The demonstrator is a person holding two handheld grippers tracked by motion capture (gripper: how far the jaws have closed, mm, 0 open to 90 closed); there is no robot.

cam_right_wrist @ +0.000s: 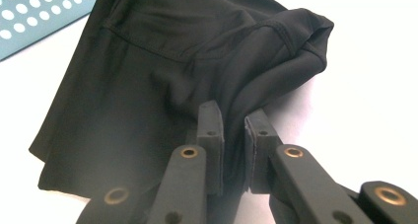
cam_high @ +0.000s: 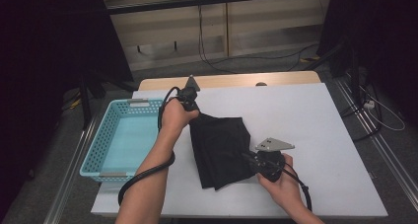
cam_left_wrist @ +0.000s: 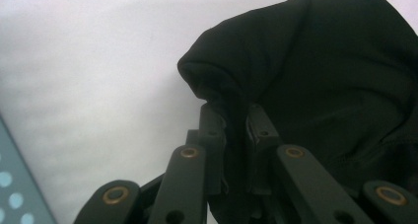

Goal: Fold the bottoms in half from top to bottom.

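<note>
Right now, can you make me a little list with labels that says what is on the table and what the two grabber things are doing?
Table: white table top
Main thing: black cloth, folded, partly lifted
Left hand-held gripper: shut on the cloth's far corner
Right hand-held gripper: shut on the cloth's near right edge
Also there: light blue basket, beside the cloth on the left
In the basket: nothing visible
</note>
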